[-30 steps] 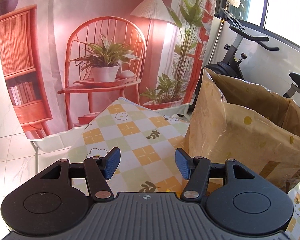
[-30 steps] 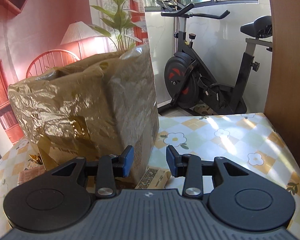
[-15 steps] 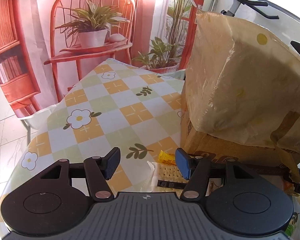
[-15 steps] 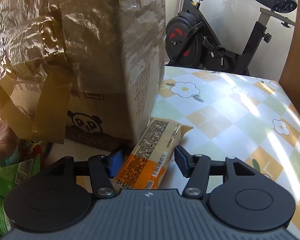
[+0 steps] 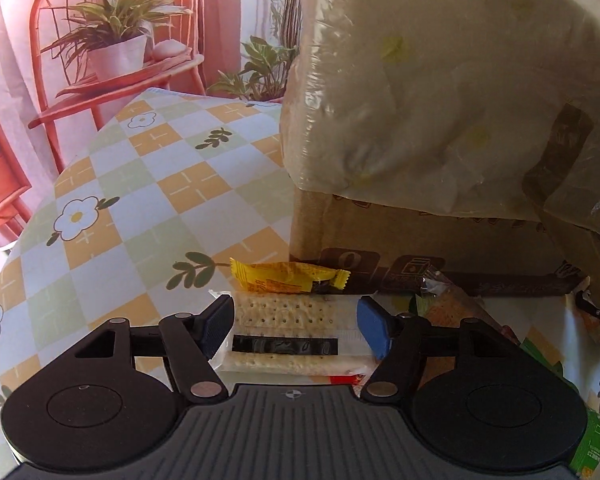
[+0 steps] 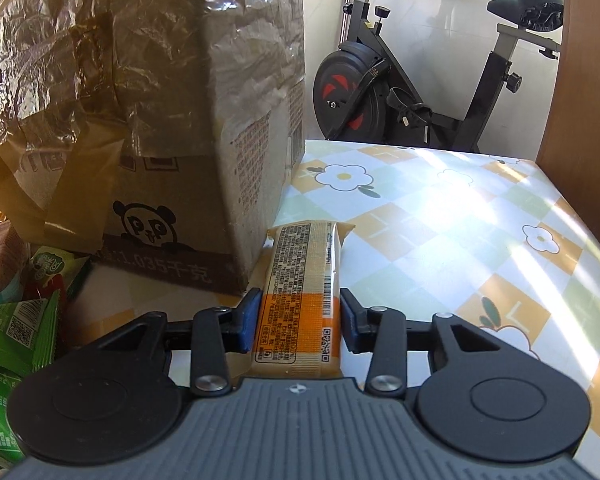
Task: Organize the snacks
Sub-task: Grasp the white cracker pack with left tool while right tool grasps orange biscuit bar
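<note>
— Left side? 
— The left gripper stands wide open, its 2 pads flanking the cracker packet at lower centre, long axis crosswise.

— Right? 
— The right gripper straddles the orange snack bar lengthwise beside the box; pads near, contact unclear.

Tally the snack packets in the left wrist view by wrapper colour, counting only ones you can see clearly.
Clear cracker packet, between the left gripper fingers: 1
Yellow packet: 1
Green packets, partly hidden at right: at least 1
Total: at least 3
</note>
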### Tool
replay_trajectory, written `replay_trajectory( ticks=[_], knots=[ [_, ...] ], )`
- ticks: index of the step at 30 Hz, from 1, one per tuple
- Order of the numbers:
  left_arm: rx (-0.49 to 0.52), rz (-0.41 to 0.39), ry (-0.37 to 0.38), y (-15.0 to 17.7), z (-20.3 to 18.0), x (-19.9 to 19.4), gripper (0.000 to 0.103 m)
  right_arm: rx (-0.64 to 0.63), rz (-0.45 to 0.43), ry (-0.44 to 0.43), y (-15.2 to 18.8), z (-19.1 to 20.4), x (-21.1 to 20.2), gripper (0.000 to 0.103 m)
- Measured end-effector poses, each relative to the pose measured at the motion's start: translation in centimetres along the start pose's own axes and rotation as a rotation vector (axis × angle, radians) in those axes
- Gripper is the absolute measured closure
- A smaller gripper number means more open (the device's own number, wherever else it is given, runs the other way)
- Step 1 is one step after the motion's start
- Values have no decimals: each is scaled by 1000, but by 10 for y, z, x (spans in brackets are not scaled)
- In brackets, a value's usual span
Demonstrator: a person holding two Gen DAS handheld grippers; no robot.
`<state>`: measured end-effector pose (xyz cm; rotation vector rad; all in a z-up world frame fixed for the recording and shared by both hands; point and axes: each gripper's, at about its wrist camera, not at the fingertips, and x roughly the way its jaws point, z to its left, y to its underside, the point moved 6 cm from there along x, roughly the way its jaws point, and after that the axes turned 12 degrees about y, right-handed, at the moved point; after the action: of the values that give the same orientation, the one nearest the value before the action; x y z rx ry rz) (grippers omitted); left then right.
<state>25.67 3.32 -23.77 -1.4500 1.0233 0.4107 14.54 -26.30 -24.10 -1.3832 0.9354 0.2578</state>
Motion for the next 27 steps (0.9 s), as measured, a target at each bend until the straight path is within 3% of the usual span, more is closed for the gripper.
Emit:
replay_trajectory(
  ticks=[5, 12, 16, 20, 27],
  knots=[
    [-2, -4, -25, 0, -2, 10, 28, 9, -4, -8, -1, -3, 1, 60],
    [-11, 11, 15, 2, -4, 2, 27, 18, -6, -16, -2, -5, 2, 60],
    [38, 25, 10, 2, -10, 10, 13, 18, -6, -15, -2, -6, 2, 60],
    [62, 42, -29, 3, -9, 13, 12, 18, -6, -15, -2, -5, 3, 60],
    [-3, 45, -56, 15, 15, -6, 11, 21, -6, -16, -2, -5, 3, 60]
  ],
)
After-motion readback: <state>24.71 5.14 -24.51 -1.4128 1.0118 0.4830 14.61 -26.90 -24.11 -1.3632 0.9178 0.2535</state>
